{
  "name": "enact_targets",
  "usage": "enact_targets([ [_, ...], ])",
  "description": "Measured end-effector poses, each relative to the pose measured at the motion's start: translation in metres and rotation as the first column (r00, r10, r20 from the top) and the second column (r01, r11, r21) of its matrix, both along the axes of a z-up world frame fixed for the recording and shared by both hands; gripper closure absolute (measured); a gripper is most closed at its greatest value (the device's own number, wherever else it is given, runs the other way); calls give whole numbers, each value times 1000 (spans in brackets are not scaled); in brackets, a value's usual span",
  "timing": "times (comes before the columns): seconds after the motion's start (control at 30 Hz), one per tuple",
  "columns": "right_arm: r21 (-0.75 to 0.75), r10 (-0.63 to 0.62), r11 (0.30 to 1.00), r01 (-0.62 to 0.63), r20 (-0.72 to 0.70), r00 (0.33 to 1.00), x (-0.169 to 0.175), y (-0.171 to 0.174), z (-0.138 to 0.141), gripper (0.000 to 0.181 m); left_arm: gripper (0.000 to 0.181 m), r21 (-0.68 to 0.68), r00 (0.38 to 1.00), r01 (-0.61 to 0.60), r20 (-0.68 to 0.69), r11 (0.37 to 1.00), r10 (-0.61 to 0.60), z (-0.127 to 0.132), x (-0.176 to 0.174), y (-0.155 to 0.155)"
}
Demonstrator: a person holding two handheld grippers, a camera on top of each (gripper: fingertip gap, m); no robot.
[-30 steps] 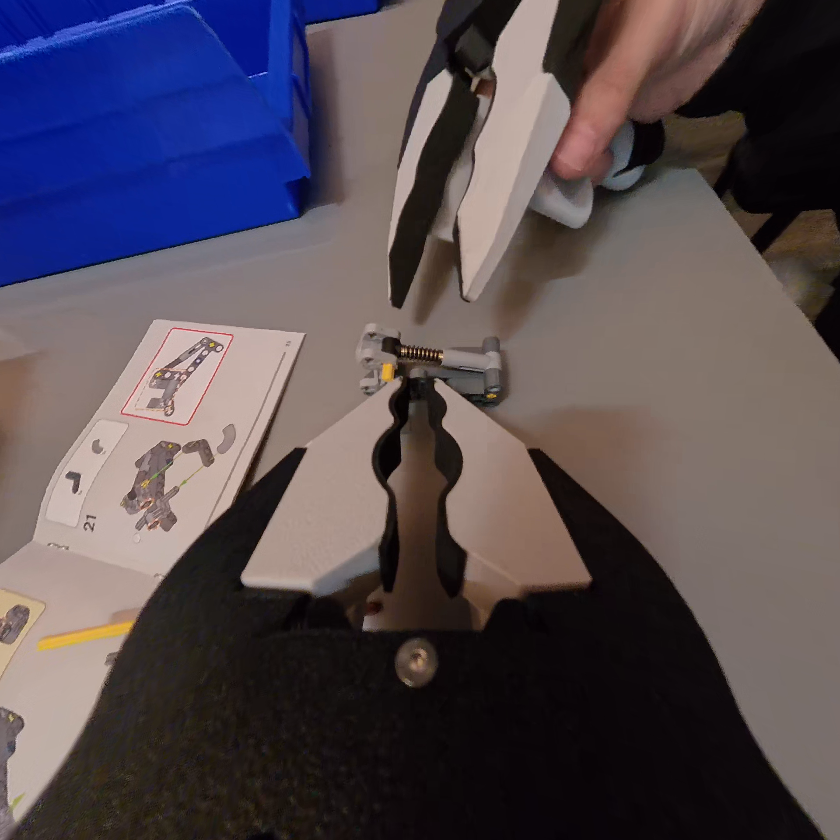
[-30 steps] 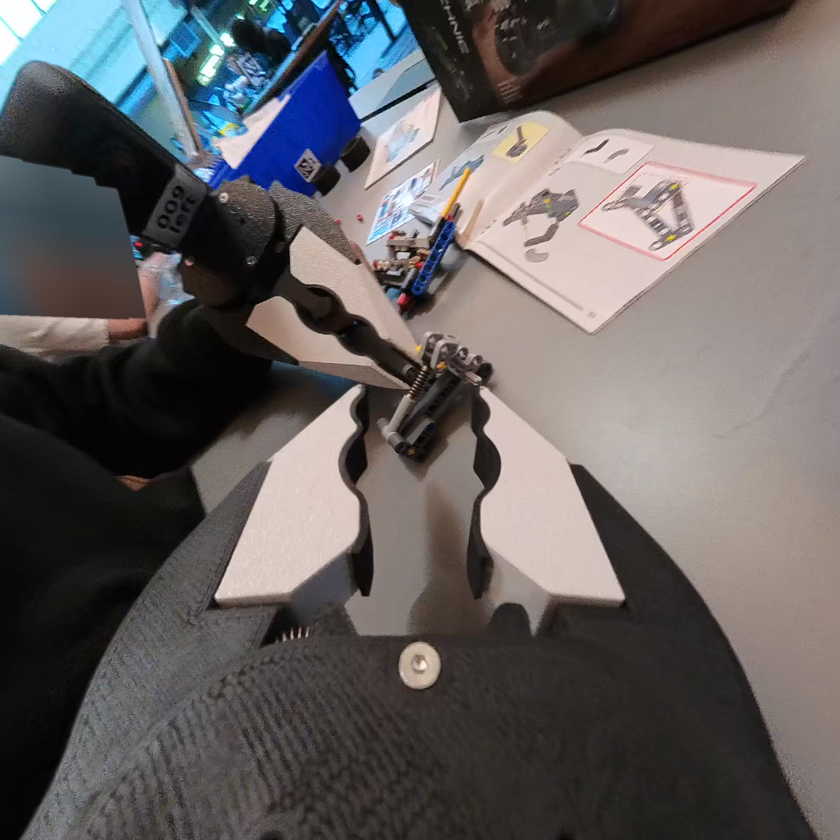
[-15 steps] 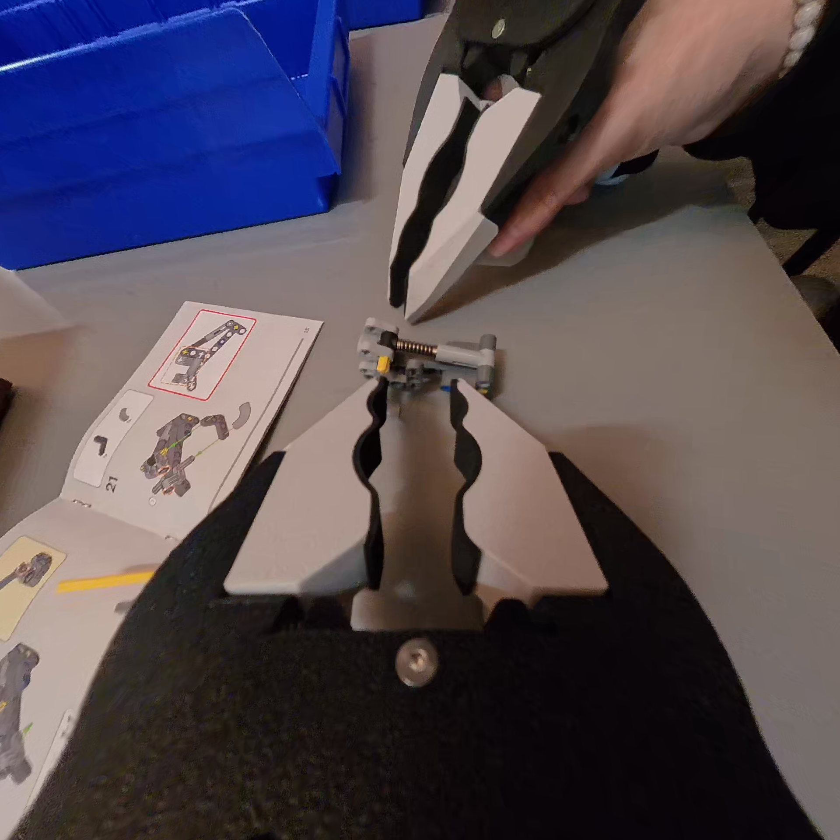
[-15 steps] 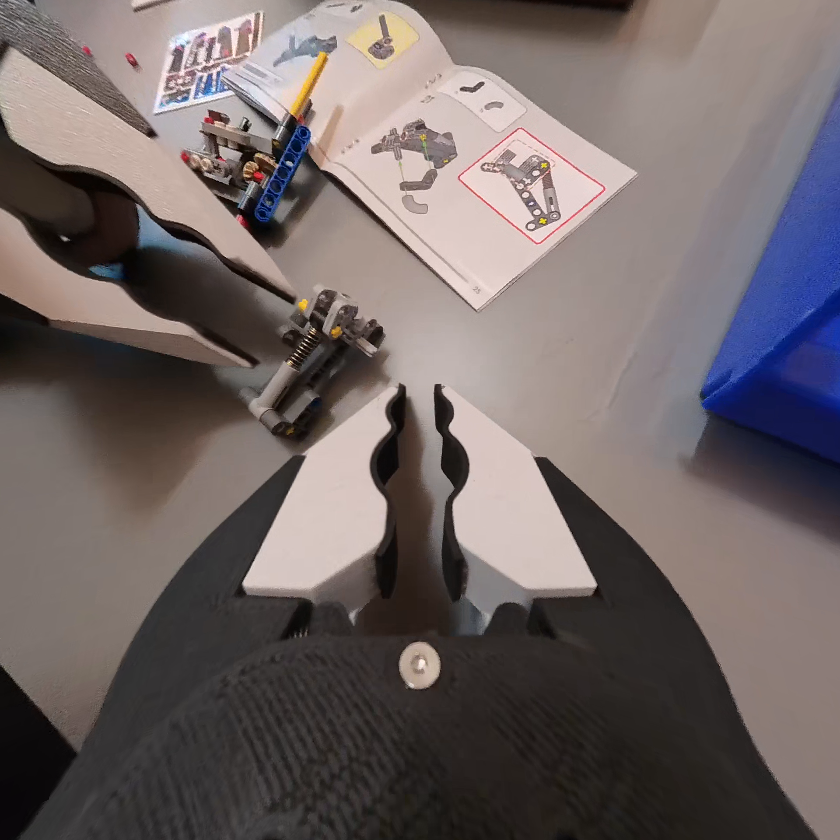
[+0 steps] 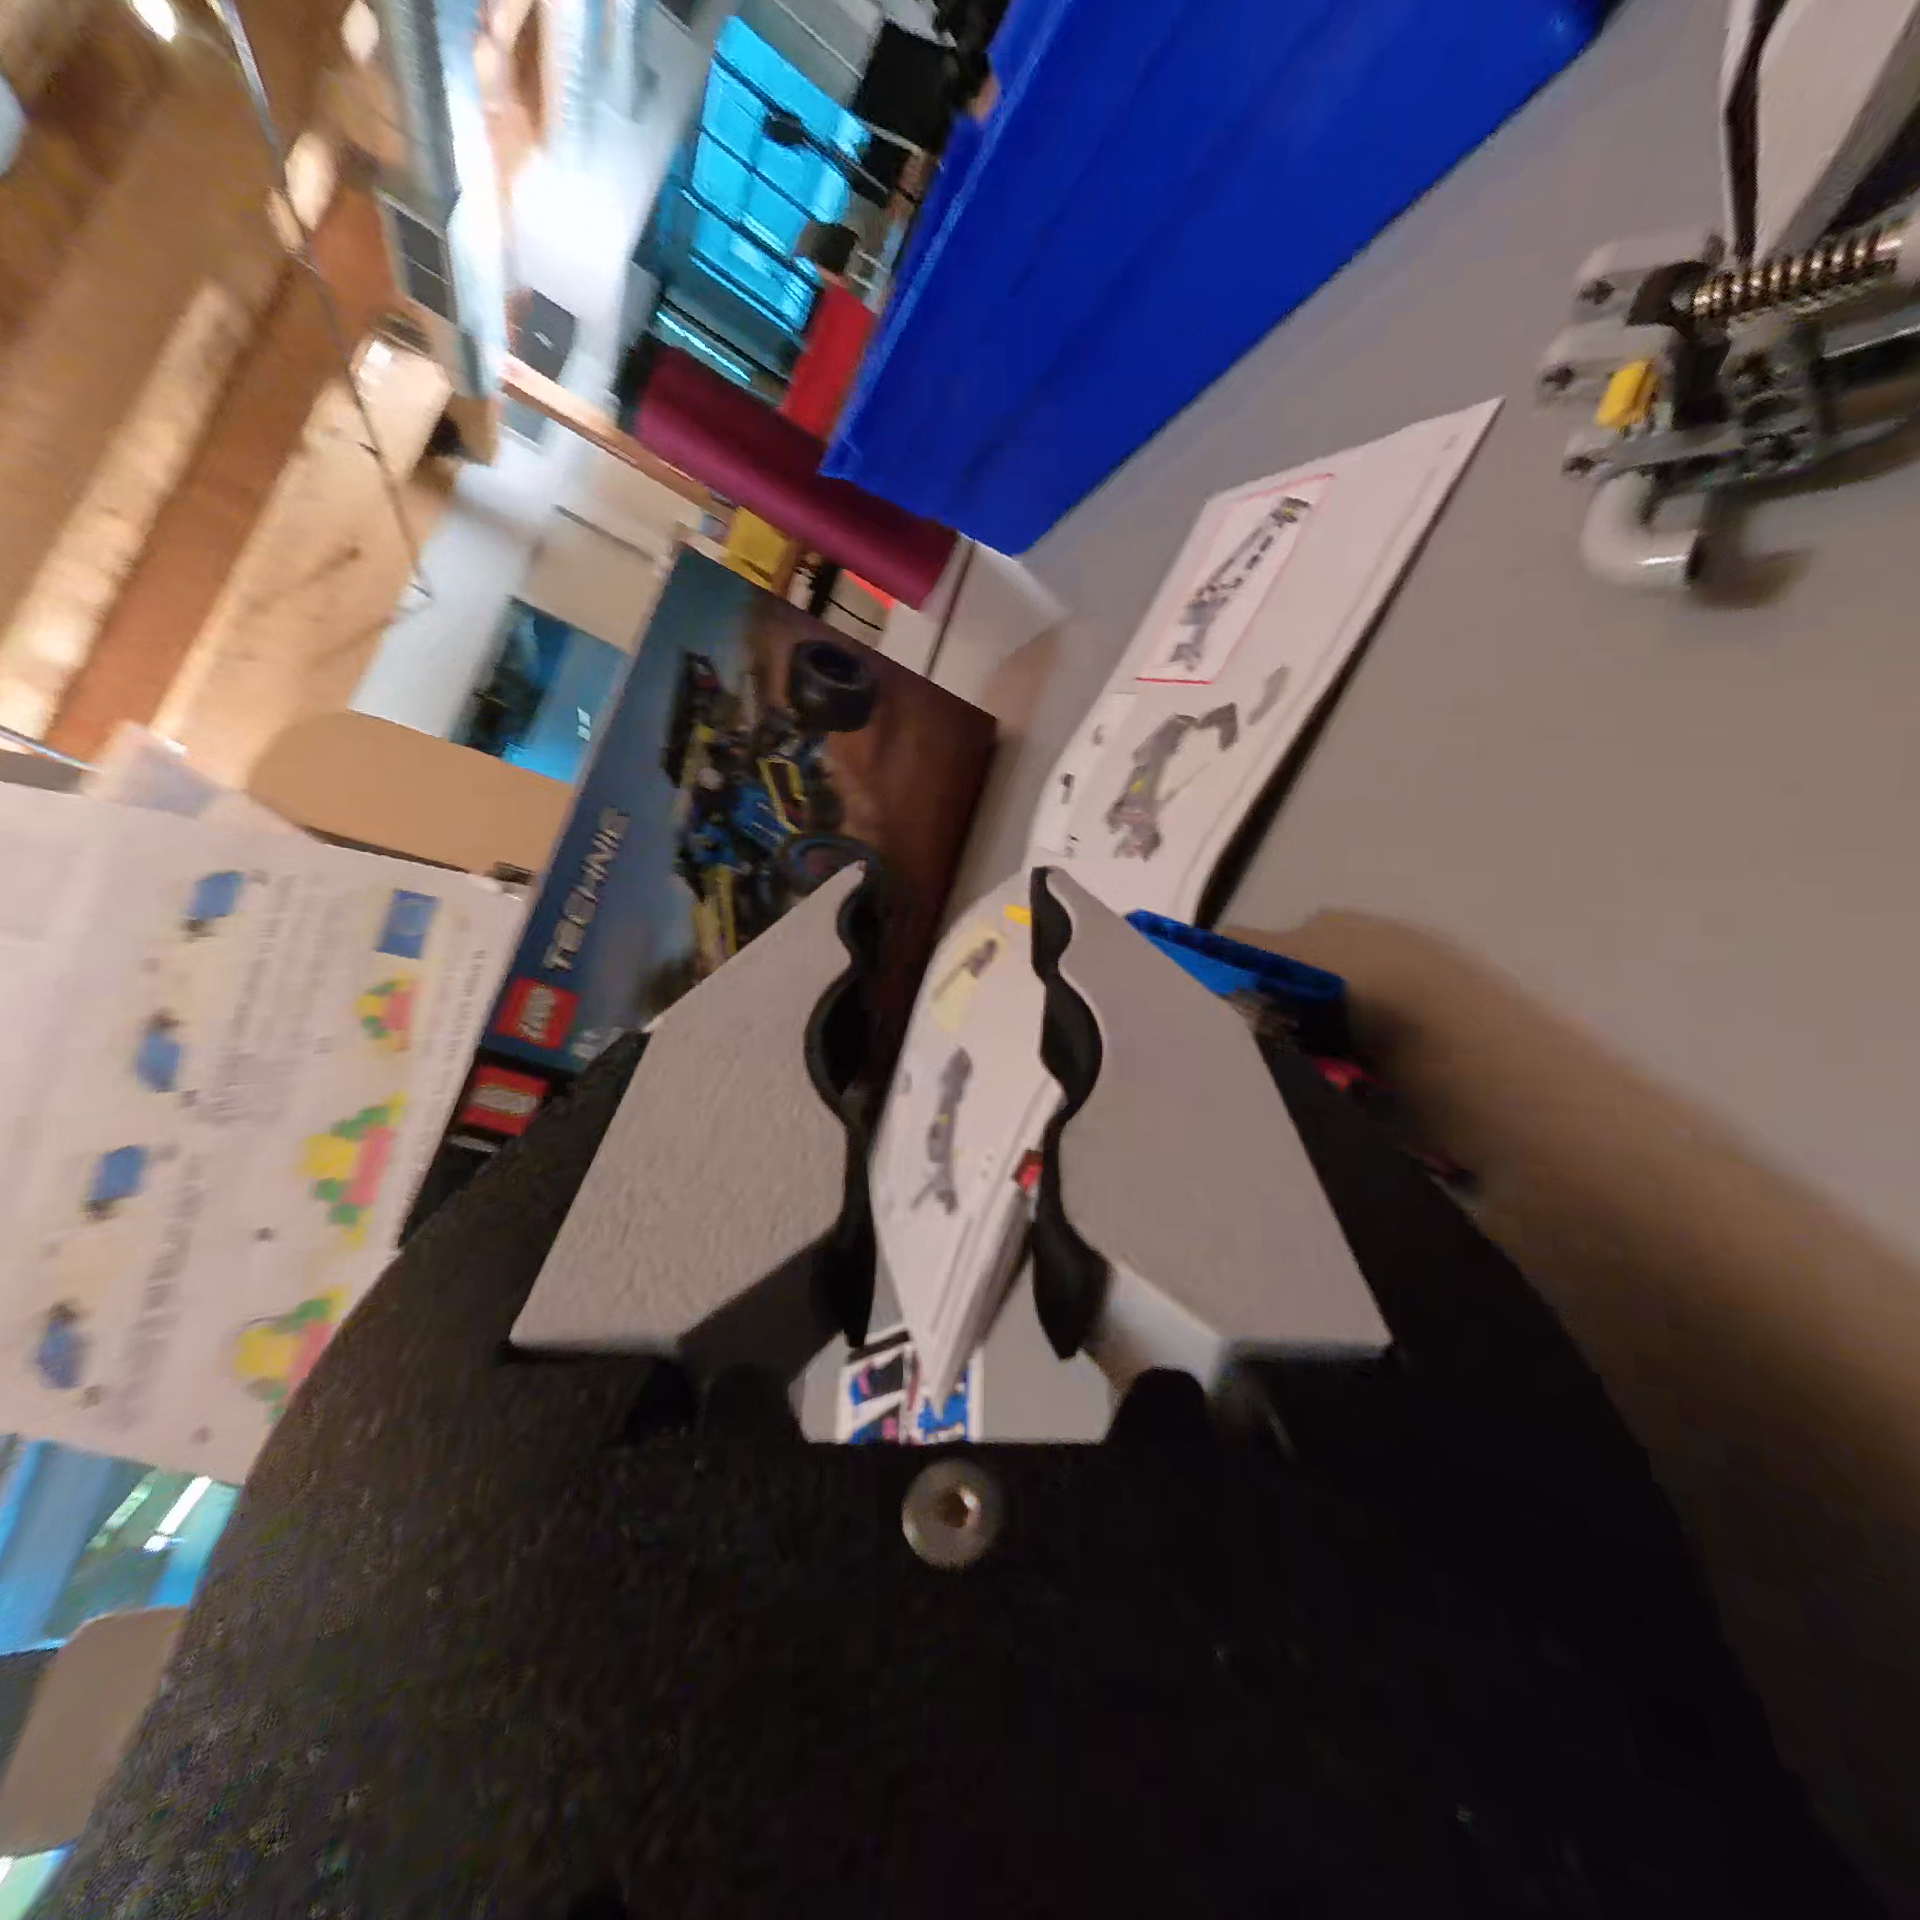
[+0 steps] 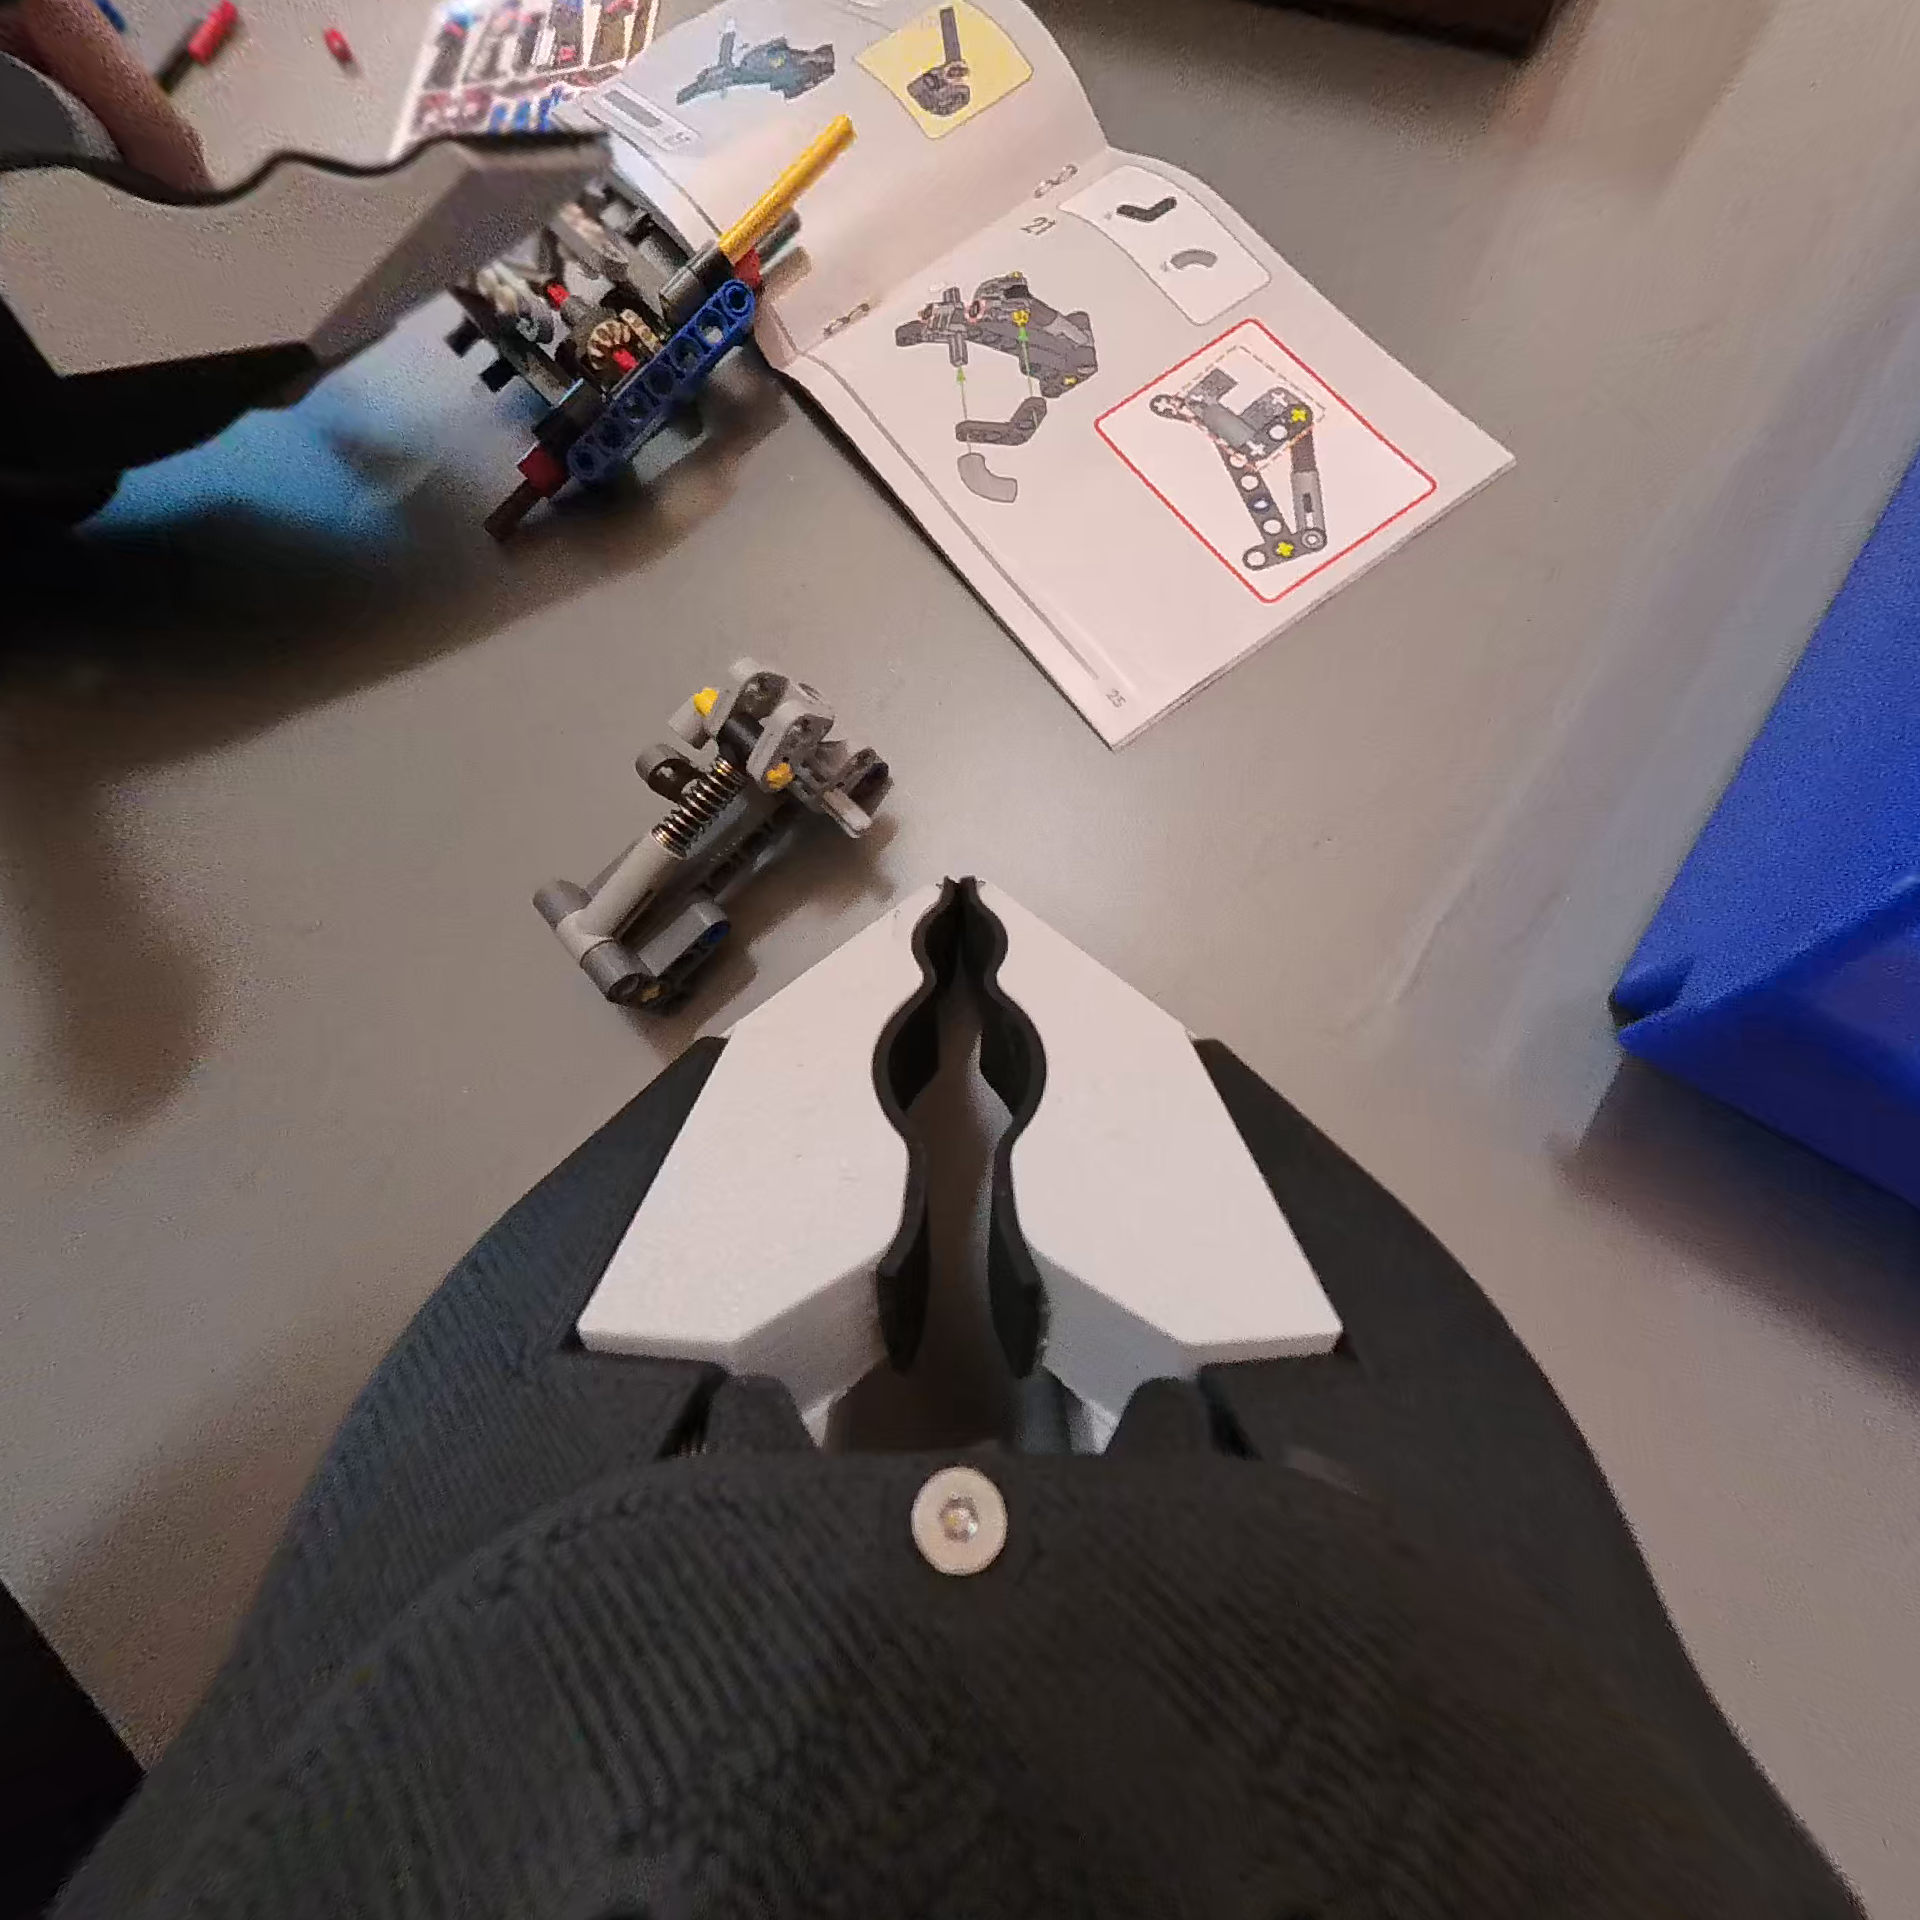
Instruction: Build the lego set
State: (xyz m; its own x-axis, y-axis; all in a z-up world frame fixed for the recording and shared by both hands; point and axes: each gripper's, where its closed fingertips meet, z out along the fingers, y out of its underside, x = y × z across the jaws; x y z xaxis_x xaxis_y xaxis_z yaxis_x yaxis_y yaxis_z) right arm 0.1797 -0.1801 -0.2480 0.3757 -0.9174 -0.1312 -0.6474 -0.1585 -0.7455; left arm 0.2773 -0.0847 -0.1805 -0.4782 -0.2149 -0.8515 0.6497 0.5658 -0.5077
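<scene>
A small grey lego assembly with a metal spring (image 6: 717, 831) lies on the grey table (image 6: 1195, 883), free of both grippers. It also shows in the left wrist view (image 5: 1745, 343). My right gripper (image 6: 961, 888) is shut and empty, just right of it. My left gripper (image 5: 951, 888) is open and empty, tilted over the open instruction booklet (image 5: 1278, 623). In the right wrist view the left gripper (image 6: 447, 260) is beside a larger assembly with a blue beam and a yellow axle (image 6: 623, 343).
The booklet (image 6: 1143, 416) lies open behind the small assembly. A blue bin (image 6: 1818, 883) stands at the right and also shows in the left wrist view (image 5: 1195, 208). The lego box (image 5: 748, 831) stands beyond the booklet. A sticker sheet (image 6: 520, 52) and red pins (image 6: 208, 21) lie far left. My hands' fingertips stand some 15 centimeters from each other.
My left gripper let go of the small assembly, opened, and swung left to the larger assembly. My right gripper pulled back from the small assembly and shut.
</scene>
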Motion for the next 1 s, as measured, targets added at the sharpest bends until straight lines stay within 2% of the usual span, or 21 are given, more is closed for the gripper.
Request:
enact_targets([
  [0.2, 67, 16, 998, -14, -27, 1000, 2, 3, 0, 181, 163, -35, 986, 138, 98, 990, -134, 9, -25, -12],
  [0.43, 41, 31, 999, -30, -16, 999, -5, 7, 1, 181, 167, -37, 972, 200, 133, 979, -194, 13, -43, -16],
  [0.53, 89, 48, 995, -45, -29, 998, -11, 8, 2, 180, 173, 30, 961, 214, 172, 976, -215, 8, -52, -21],
  [0.6, 84, 67, 994, -65, -22, 998, -18, 11, 3, 172, 173, 81, 953, 226, 190, 971, -237, 3, -57, -23],
  [0.8, 142, 53, 988, -57, 30, 998, -33, 18, 14, 153, 178, 148, 933, 323, 119, 935, -341, -9, -77, -27],
  [0.9, 183, 8, 983, -20, 66, 998, -27, 14, 22, 154, 179, 206, 926, 331, 116, 921, -359, -18, -79, -28],
  [1.0, 283, -19, 959, -22, 141, 990, -17, 11, 39, 158, 178, 215, 926, 354, 55, 910, -373, -23, -80, -27],
])
